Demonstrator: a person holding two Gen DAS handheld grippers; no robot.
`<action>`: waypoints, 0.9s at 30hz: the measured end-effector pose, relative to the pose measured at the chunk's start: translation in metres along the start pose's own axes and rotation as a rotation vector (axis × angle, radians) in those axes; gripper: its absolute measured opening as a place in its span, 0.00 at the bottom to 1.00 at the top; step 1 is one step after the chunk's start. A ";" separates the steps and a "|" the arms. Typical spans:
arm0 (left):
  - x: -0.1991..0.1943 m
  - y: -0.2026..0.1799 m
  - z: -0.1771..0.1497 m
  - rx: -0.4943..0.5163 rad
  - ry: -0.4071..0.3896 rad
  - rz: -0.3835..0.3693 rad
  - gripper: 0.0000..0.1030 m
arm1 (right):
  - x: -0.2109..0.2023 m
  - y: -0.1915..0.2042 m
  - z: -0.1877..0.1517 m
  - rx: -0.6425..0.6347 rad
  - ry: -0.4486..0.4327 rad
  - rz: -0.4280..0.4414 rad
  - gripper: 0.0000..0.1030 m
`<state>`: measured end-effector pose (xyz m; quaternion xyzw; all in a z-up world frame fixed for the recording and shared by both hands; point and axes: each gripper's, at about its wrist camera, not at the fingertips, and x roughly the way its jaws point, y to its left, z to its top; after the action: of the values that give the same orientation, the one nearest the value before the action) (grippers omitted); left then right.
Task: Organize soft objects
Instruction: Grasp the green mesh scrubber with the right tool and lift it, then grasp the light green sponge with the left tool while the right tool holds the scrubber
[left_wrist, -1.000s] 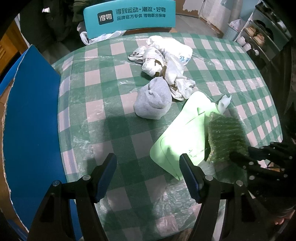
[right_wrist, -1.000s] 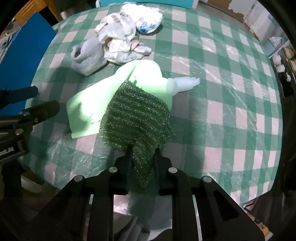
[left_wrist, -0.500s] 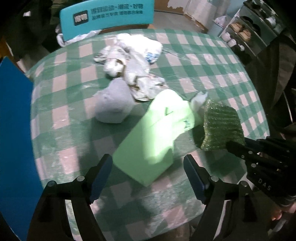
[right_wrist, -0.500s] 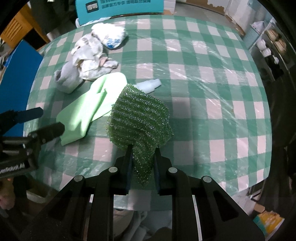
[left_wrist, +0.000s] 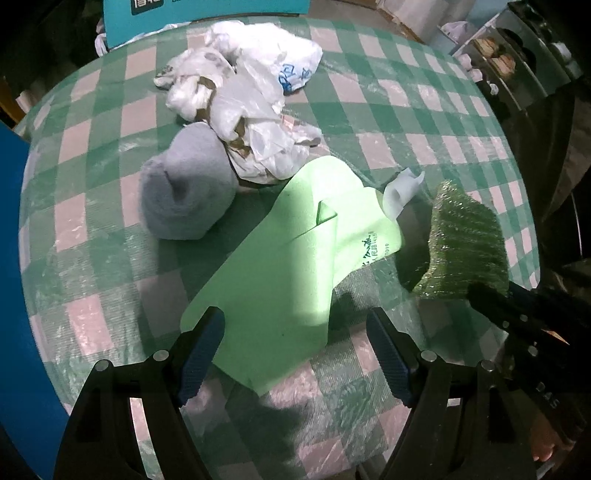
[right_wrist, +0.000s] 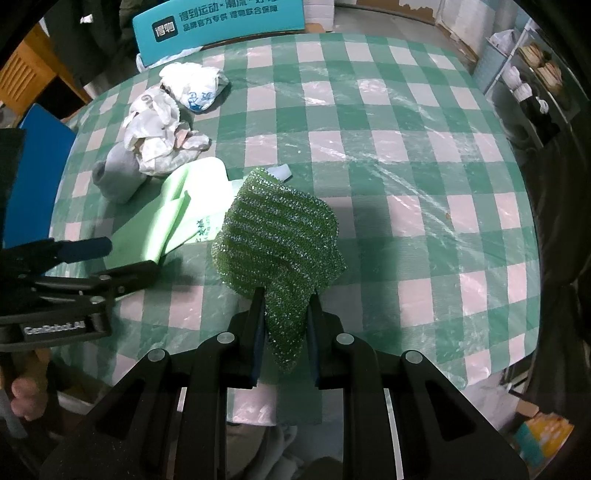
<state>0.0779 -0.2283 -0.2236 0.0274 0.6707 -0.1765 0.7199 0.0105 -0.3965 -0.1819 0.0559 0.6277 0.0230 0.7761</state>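
while right fingers (right_wrist: 284, 325) clamp the green scourer (right_wrist: 277, 236), left fingers (left_wrist: 295, 354) straddle, apart, the green sheet (left_wrist: 280, 266).

Tablecloth (right_wrist: 406, 155) right half bare; bags (right_wrist: 162, 125) crowd left.

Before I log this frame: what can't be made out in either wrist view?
- Left wrist view: print on the light green bag is too small to read.
- Right wrist view: the green scrubber, clamped in the right gripper, hides part of the bag.
- Both views: what the crumpled white plastic bags contain.
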 end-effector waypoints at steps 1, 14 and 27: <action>0.002 -0.001 0.000 0.004 0.002 0.003 0.78 | 0.000 -0.001 0.000 0.001 -0.002 0.002 0.17; 0.013 -0.026 0.012 0.064 -0.040 0.090 0.77 | 0.003 -0.004 0.001 0.020 -0.004 0.004 0.17; 0.012 -0.046 0.010 0.112 -0.081 0.177 0.10 | 0.001 -0.001 0.005 0.022 -0.016 0.011 0.17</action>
<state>0.0743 -0.2764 -0.2255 0.1193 0.6252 -0.1505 0.7565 0.0156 -0.3972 -0.1818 0.0680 0.6216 0.0200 0.7801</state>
